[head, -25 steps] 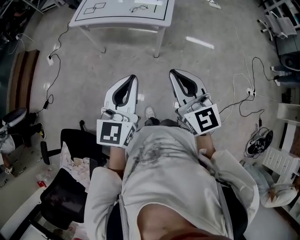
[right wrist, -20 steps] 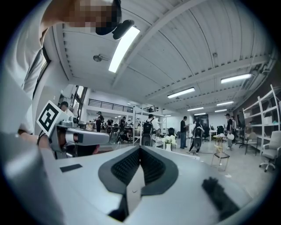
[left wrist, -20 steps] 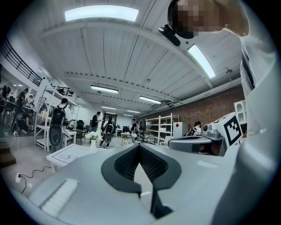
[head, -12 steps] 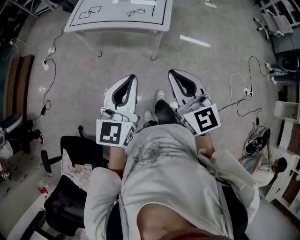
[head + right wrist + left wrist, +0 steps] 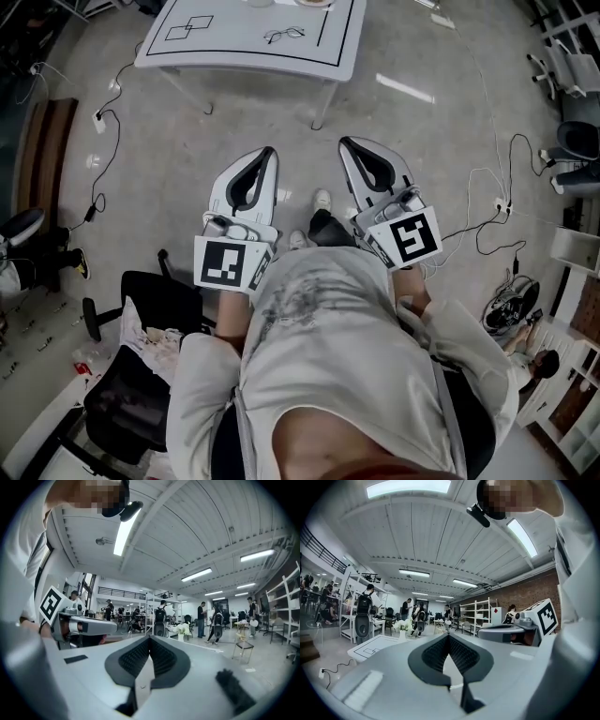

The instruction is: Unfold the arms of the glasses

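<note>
**Both tongs closed and empty, glasses well apart on the counter**

The white rectangular counter with black printed outlines (image 5: 239, 49) is standing at the top of the head view, its far edge running out of frame. The person in a pale grey shirt (image 5: 328, 337) is filling the lower half, well apart from it. The left white tongs (image 5: 266, 152) and right white tongs (image 5: 346, 143) are pointing level, each pair pressing together on nothing. The thin dark-framed glasses (image 5: 284, 36) are lying on the counter, too small to tell whether the arms are folded.
</note>
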Motion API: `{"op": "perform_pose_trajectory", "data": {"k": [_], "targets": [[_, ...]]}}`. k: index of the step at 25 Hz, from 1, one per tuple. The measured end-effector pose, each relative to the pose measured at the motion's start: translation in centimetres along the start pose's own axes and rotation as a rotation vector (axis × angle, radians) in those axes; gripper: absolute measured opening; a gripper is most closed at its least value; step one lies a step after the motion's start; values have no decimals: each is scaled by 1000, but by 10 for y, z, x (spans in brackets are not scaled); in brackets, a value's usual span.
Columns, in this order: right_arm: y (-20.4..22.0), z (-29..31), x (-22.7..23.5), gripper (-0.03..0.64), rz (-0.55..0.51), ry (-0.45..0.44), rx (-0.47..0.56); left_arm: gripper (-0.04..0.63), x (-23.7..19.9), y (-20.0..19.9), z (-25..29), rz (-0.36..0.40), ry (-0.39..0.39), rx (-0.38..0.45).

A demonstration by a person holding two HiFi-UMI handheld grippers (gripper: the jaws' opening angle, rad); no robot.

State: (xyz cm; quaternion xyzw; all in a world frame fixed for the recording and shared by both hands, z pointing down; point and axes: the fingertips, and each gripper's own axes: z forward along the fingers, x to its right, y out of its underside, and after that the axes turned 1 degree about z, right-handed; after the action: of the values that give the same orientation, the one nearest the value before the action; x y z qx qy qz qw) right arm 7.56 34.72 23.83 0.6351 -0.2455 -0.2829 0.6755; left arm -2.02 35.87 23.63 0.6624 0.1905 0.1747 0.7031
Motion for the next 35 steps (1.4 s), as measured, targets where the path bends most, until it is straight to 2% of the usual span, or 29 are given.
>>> {"op": "perform_pose_trajectory", "data": {"k": [13, 18, 24, 35], "targets": [[0, 42, 72, 15, -11, -74, 9, 8, -13, -8, 85, 30, -59, -24], [4, 49, 95, 15, -72, -79, -12, 8, -12, -8, 105, 36, -85, -32], [6, 60, 111, 15, -27, -85, -12, 8, -18, -5, 119, 36, -106, -47], [15, 102, 132, 15, -18, -96, -24, 8, -50, 9, 148, 14, -123, -59]]}}
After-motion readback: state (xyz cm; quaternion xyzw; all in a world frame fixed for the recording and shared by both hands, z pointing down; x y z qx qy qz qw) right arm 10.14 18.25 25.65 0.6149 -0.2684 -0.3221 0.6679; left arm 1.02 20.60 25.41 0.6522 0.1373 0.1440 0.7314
